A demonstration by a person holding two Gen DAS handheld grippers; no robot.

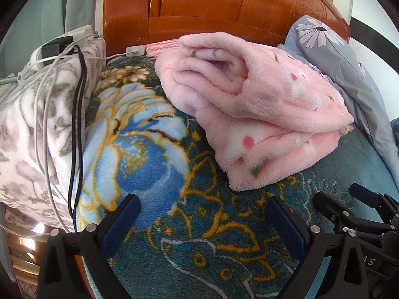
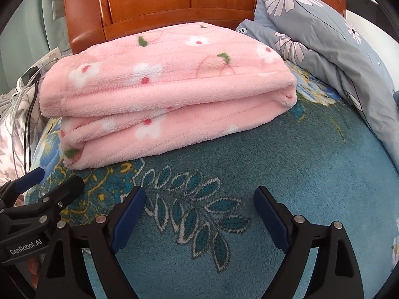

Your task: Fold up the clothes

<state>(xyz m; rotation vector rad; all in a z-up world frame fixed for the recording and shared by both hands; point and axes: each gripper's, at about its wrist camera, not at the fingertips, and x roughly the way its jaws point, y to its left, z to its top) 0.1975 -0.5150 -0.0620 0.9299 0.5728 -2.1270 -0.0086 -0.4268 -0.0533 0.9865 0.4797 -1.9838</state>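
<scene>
A pink fleece garment with white flowers (image 1: 251,104) lies folded in a thick stack on the teal floral blanket (image 1: 174,199) that covers the bed. It also shows in the right wrist view (image 2: 164,94), folded edge toward me. My left gripper (image 1: 203,209) is open and empty, hovering over the blanket short of the stack. My right gripper (image 2: 199,200) is open and empty, also in front of the stack. The right gripper shows at the lower right of the left wrist view (image 1: 354,206); the left gripper shows at the lower left of the right wrist view (image 2: 49,182).
An orange wooden headboard (image 1: 212,7) stands behind the stack. A grey flowered pillow (image 2: 331,39) lies to the right. A grey-and-white floral pillow (image 1: 32,124) with a power strip (image 1: 57,44) and cables (image 1: 77,124) lies at the left bed edge.
</scene>
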